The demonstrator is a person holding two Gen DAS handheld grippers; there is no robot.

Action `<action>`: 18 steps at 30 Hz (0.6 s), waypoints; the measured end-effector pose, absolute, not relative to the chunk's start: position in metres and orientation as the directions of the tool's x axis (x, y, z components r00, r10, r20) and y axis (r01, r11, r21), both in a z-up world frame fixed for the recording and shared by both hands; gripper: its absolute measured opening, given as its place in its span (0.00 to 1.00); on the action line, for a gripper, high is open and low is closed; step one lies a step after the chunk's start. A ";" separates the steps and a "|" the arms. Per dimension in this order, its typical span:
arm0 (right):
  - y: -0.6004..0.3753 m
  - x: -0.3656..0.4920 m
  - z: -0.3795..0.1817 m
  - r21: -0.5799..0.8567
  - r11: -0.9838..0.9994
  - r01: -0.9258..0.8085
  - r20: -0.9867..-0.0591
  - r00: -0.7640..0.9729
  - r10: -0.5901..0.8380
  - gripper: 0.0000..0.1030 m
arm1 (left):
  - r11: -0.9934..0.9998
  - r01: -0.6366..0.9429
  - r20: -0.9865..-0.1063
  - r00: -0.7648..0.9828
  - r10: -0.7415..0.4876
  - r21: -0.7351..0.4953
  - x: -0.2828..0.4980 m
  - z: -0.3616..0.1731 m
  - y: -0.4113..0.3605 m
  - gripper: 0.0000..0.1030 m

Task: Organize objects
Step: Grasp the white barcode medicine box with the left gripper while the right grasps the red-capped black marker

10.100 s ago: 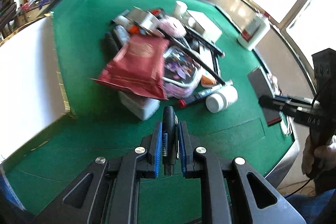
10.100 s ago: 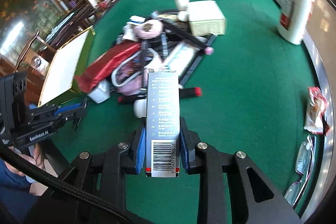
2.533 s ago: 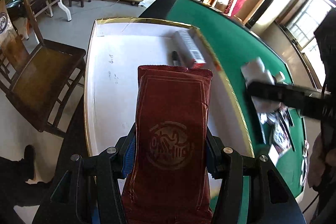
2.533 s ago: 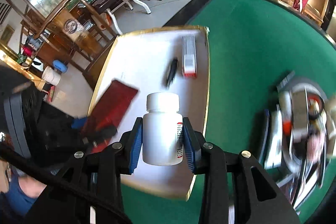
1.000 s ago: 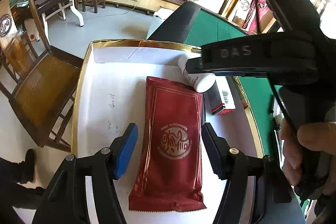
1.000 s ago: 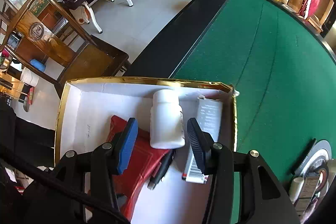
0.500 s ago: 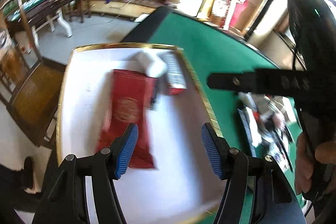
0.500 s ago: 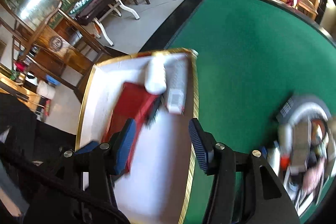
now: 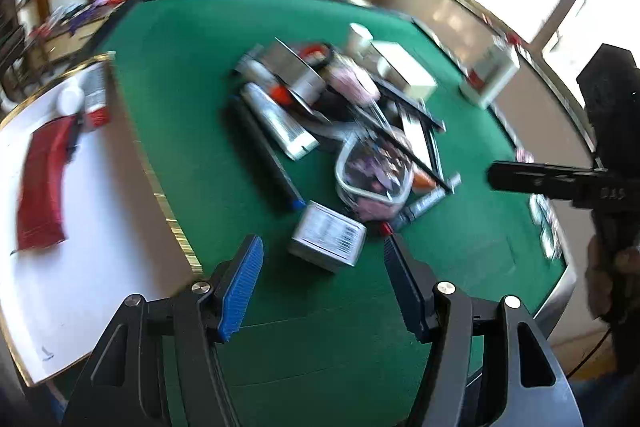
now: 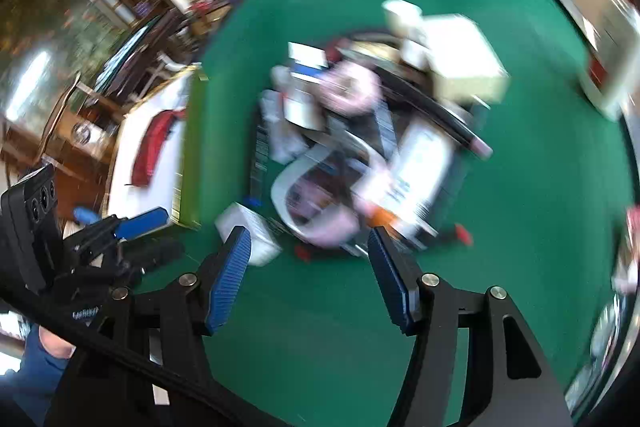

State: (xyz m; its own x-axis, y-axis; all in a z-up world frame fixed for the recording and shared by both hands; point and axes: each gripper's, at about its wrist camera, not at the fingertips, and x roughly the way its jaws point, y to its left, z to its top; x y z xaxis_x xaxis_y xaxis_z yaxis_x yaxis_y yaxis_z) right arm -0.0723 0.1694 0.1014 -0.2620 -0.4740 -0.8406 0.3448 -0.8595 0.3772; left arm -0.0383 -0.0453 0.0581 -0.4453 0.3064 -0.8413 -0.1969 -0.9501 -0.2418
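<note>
A pile of mixed objects (image 9: 352, 131) lies in the middle of the green felt table (image 9: 192, 75). A small grey barcoded box (image 9: 326, 241) lies at its near edge, just ahead of my open, empty left gripper (image 9: 322, 255). The white gold-rimmed tray (image 9: 104, 211) at the left holds a red packet (image 9: 42, 183), a white bottle (image 9: 70, 99) and a barcoded box (image 9: 96, 95). My right gripper (image 10: 308, 247) is open and empty, above the table before the blurred pile (image 10: 360, 147). The tray (image 10: 132, 163) shows at its left.
A white jug (image 9: 490, 77) stands at the table's far right edge. Small packets (image 9: 546, 223) lie at the right rim. A cream box (image 9: 402, 73) sits at the back of the pile. Green felt in front of both grippers is bare.
Both grippers have let go of the red packet and white bottle in the tray, swung right, and now face the pile on the table, open and empty.
</note>
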 end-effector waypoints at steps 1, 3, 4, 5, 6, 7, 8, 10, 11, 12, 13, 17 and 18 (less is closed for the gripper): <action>0.183 -0.070 0.098 0.386 -0.864 0.324 -0.841 -0.260 -0.474 0.58 | -0.952 -0.211 -0.852 -0.432 0.295 -0.223 -0.041 0.054 -0.038 0.55; 0.205 -0.065 0.092 0.400 -0.870 0.289 -0.839 -0.266 -0.474 0.58 | -0.952 -0.241 -0.864 -0.420 0.278 -0.189 -0.043 0.049 -0.026 0.55; 0.214 -0.062 0.091 0.402 -0.871 0.283 -0.839 -0.268 -0.474 0.58 | -0.952 -0.257 -0.868 -0.420 0.267 -0.168 -0.045 0.047 -0.020 0.55; 0.221 -0.060 0.089 0.404 -0.872 0.275 -0.839 -0.270 -0.473 0.58 | -0.952 -0.263 -0.870 -0.418 0.261 -0.159 -0.047 0.045 -0.019 0.55; 0.228 -0.057 0.089 0.406 -0.873 0.270 -0.838 -0.271 -0.474 0.58 | -0.950 -0.273 -0.878 -0.404 0.256 -0.151 -0.051 0.041 -0.016 0.55; 0.231 -0.055 0.088 0.410 -0.872 0.266 -0.837 -0.270 -0.476 0.58 | -0.950 -0.280 -0.889 -0.388 0.242 -0.136 -0.054 0.036 -0.013 0.55; 0.236 -0.053 0.086 0.412 -0.871 0.267 -0.836 -0.268 -0.478 0.58 | -0.953 -0.280 -0.896 -0.385 0.220 -0.113 -0.057 0.032 -0.010 0.55; 0.241 -0.051 0.083 0.407 -0.870 0.278 -0.839 -0.264 -0.476 0.58 | -0.953 -0.286 -0.904 -0.375 0.205 -0.098 -0.059 0.024 -0.008 0.55; 0.241 -0.051 0.082 0.403 -0.869 0.287 -0.840 -0.261 -0.476 0.58 | -0.954 -0.282 -0.906 -0.373 0.202 -0.097 -0.062 0.020 -0.007 0.55; 0.241 -0.051 0.080 0.400 -0.867 0.296 -0.842 -0.256 -0.475 0.58 | -0.955 -0.278 -0.902 -0.379 0.209 -0.105 -0.064 0.018 -0.008 0.54; 0.238 -0.052 0.079 0.395 -0.867 0.304 -0.845 -0.250 -0.473 0.58 | -0.956 -0.271 -0.897 -0.388 0.214 -0.111 -0.066 0.017 -0.008 0.49; 0.233 -0.063 0.071 0.391 -0.856 0.337 -0.851 -0.222 -0.476 0.59 | -0.969 -0.230 -0.894 -0.410 0.182 -0.092 -0.063 0.016 -0.009 0.43; 0.230 -0.069 0.068 0.396 -0.852 0.343 -0.851 -0.213 -0.481 0.59 | -0.970 -0.226 -0.895 -0.407 0.180 -0.092 -0.060 0.016 -0.009 0.43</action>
